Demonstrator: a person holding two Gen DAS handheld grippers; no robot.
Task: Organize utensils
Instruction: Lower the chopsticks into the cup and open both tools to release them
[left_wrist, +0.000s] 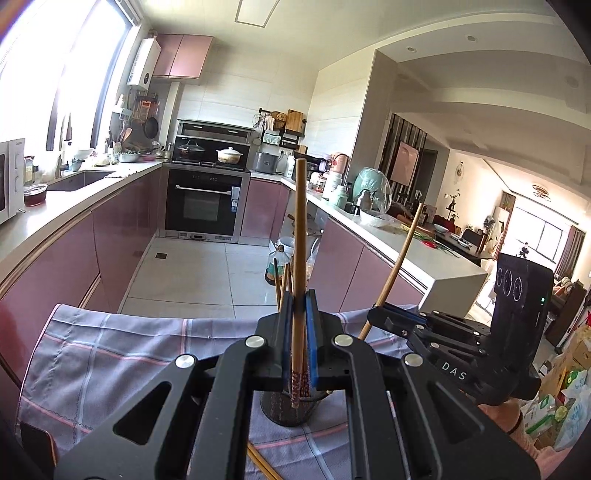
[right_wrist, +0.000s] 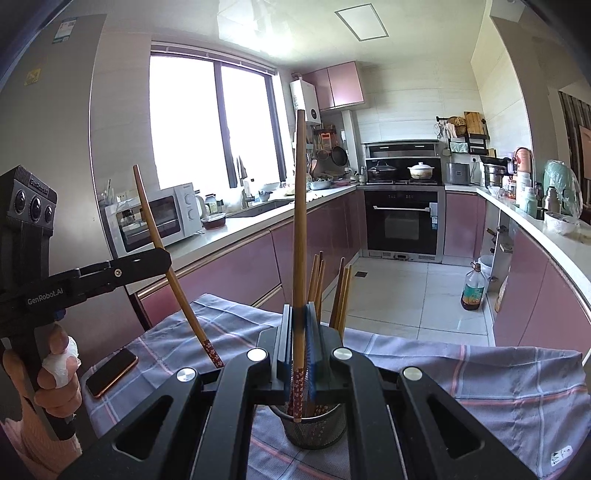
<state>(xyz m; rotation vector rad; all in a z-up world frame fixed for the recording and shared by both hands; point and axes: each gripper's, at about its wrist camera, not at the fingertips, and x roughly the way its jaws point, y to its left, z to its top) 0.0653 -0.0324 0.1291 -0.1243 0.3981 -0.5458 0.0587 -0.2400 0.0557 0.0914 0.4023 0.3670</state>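
My left gripper (left_wrist: 297, 332) is clamped on 1 chopstick (left_wrist: 300, 240), my right gripper (right_wrist: 300, 343) on another chopstick (right_wrist: 300, 229) — both upright over the mesh holder (right_wrist: 314, 428) on the checked cloth (right_wrist: 461, 373). I judge the inserting step is in hand; next, both tips must be lowered straight into the holder — then released.

Loose chopsticks (left_wrist: 263, 464) cut off below

Daylight floods in through the blown-out window (right_wrist: 210, 122), glaring off the floor (left_wrist: 192, 273), while fisheye bending and dark vignetting warp the sharp frames' edges.
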